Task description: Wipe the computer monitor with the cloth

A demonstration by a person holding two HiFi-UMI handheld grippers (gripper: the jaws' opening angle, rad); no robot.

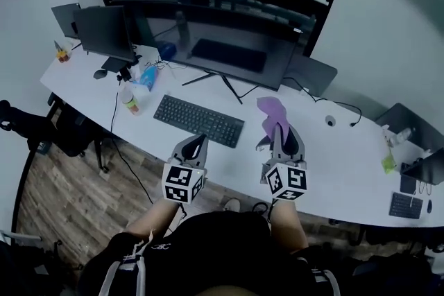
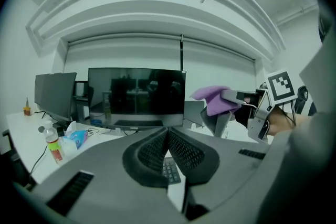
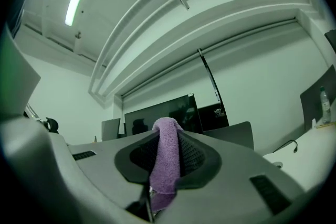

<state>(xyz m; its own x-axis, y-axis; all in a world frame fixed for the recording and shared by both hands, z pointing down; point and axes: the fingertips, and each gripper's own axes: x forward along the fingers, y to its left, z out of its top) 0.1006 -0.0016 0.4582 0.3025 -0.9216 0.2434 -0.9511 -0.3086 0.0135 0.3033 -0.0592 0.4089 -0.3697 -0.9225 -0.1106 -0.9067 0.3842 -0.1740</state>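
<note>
A wide dark monitor (image 1: pixel 215 45) stands on the white desk (image 1: pixel 319 163), its screen off; it also shows in the left gripper view as the monitor (image 2: pixel 136 97) and in the right gripper view as the monitor (image 3: pixel 160 118). My right gripper (image 1: pixel 277 123) is shut on a purple cloth (image 1: pixel 272 111), held above the desk to the right of the keyboard and short of the screen. The cloth (image 3: pixel 165 162) runs between the jaws and folds over their tips. My left gripper (image 1: pixel 199 142) is shut with nothing in it, hovering near the keyboard's front edge. From the left gripper (image 2: pixel 168 139) the cloth (image 2: pixel 215 99) shows at right.
A black keyboard (image 1: pixel 198 120) lies in front of the monitor. A smaller monitor (image 1: pixel 104 31), a mouse (image 1: pixel 100 73), a bottle (image 1: pixel 129 100) and a blue pack (image 1: pixel 148 76) are at the left. Cables (image 1: pixel 340 107) and another keyboard (image 1: pixel 406 205) lie at the right. A chair (image 1: pixel 41 128) stands at the left.
</note>
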